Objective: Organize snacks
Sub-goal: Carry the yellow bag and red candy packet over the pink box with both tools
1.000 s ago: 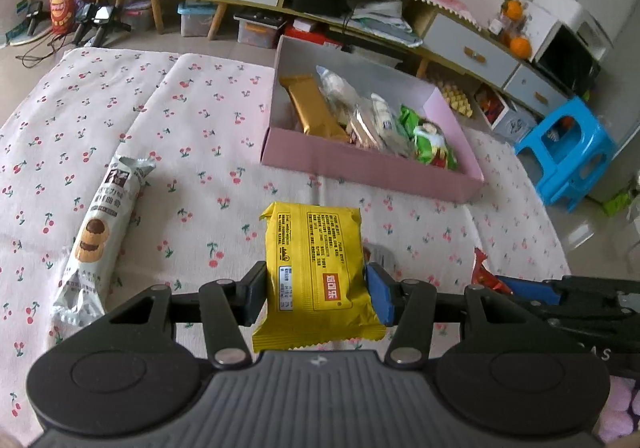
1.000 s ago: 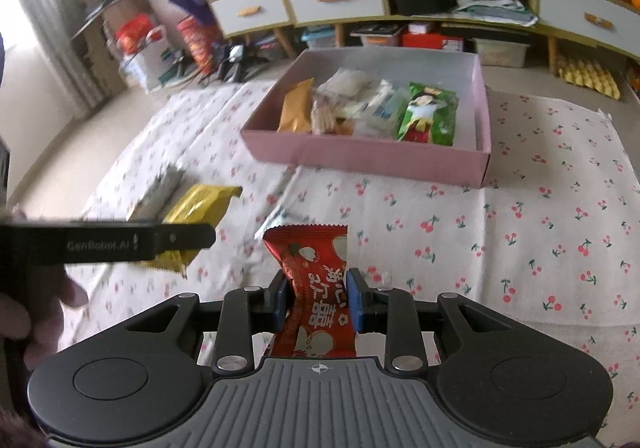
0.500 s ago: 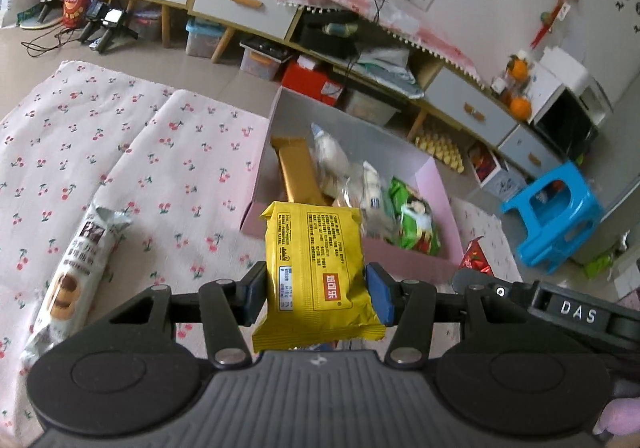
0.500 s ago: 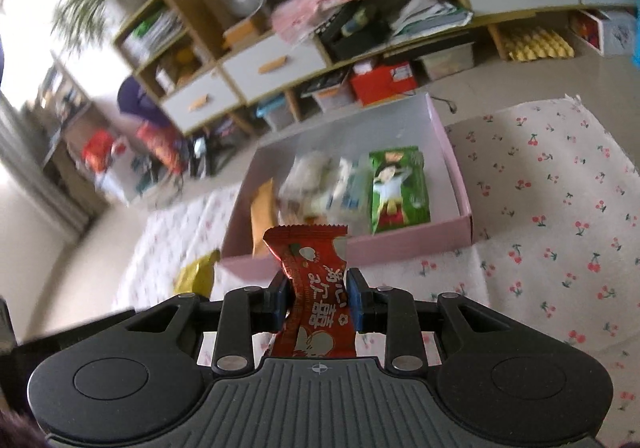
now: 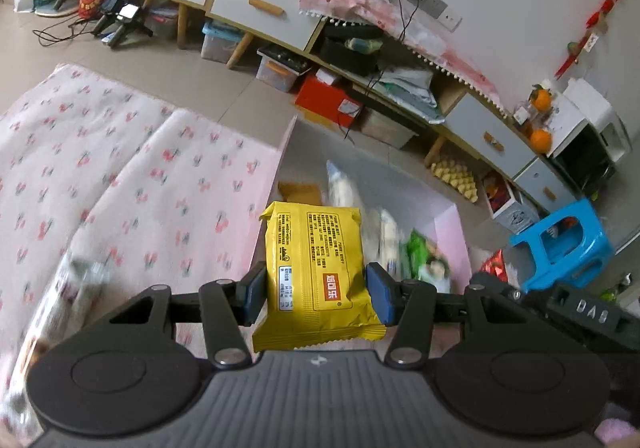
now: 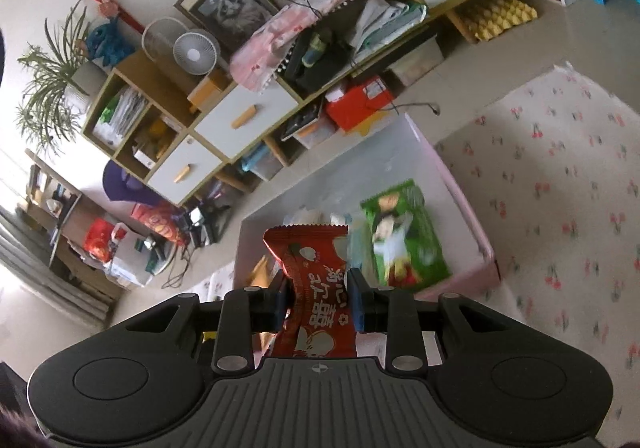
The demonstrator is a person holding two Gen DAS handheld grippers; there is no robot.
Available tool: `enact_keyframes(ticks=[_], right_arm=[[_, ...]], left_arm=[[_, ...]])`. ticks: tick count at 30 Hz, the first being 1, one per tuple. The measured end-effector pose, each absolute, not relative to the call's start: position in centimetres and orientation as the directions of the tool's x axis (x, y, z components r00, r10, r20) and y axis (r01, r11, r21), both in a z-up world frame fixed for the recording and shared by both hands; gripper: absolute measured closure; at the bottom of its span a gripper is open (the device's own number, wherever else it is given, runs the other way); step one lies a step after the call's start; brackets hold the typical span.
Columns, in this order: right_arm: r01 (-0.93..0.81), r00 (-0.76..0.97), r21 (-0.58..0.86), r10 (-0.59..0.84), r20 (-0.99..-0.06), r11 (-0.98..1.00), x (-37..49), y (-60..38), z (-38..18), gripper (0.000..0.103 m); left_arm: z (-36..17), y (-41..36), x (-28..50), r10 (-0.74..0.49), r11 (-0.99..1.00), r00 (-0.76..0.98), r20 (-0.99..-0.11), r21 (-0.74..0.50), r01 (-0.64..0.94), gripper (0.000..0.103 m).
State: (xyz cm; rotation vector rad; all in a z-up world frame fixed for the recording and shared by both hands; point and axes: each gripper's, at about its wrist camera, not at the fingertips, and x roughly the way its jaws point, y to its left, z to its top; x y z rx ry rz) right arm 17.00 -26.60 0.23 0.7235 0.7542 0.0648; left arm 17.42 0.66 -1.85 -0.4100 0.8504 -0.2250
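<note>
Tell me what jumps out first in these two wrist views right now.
The yellow snack packet, pinched upright in the left tongs, fills the centre of the left view. The red snack packet is clamped the same way in the right tongs. Beyond both sits the pink box on the cherry-print cloth, already holding a green packet among other snacks.
</note>
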Motion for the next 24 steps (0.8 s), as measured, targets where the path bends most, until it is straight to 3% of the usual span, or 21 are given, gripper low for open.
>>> enact_keyframes(ticks=[24], right_arm=[[0.204, 0.725, 0.558, 0.259, -0.638, 0.804, 26.4, -27.6, -2.2, 0.072]], left_arm=[[-3.4, -4.1, 25.3, -0.400, 0.913, 0.622, -0.673, -0.350, 0.209, 0.054]])
